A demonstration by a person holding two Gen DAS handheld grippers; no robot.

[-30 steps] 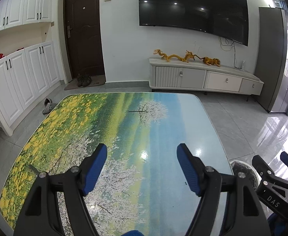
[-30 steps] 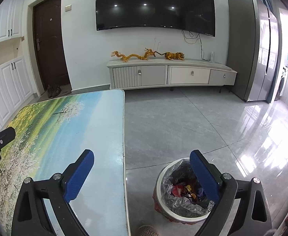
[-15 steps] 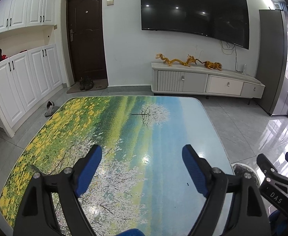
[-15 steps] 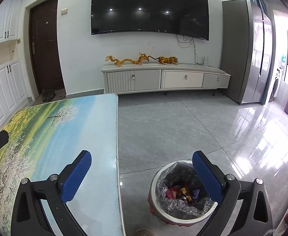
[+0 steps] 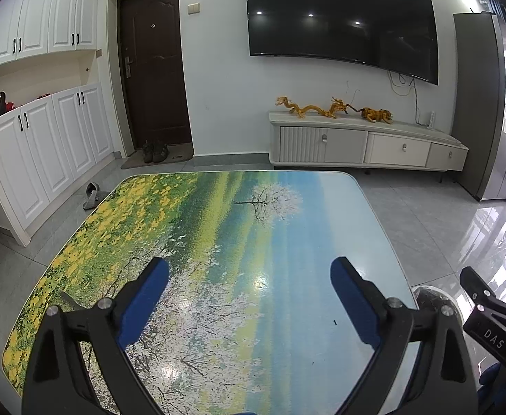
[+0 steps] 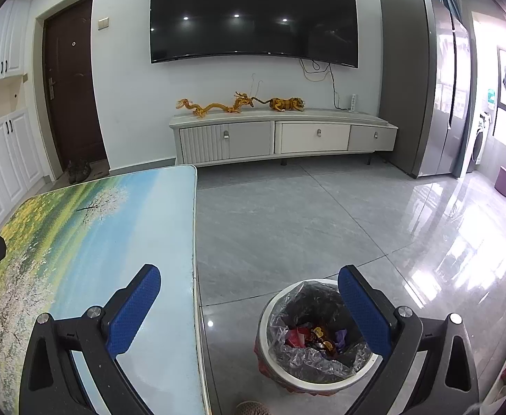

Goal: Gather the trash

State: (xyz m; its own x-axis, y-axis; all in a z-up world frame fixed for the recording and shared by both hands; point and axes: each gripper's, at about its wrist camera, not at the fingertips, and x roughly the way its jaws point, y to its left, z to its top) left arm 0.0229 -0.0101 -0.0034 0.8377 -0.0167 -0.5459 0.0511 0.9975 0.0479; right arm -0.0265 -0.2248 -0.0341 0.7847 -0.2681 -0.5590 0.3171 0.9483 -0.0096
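A white trash bin (image 6: 270,314) with a clear plastic liner stands on the floor beside the table's right edge; coloured wrappers (image 6: 316,337) lie at its bottom. My right gripper (image 6: 249,276) hangs open above the gap between table and bin, nothing between its blue pads. My left gripper (image 5: 249,269) hovers over the table (image 5: 218,228), which bears a landscape print; its jaws are opening and hold nothing. In the left wrist view the right gripper (image 5: 491,287) shows at the right edge, with the bin's rim (image 5: 422,292) behind it. No loose trash shows on the table.
A grey tiled floor (image 6: 304,214) spreads to the right of the table. A white TV cabinet (image 6: 280,135) stands under a wall TV at the far wall. White cupboards (image 5: 45,145) and a dark door (image 5: 152,69) are at the left, a tall grey fridge (image 6: 422,83) at the right.
The left gripper's jaws have spread wider apart. Both views have tilted up slightly, showing a little more of the far wall. The right gripper stays open over the bin.
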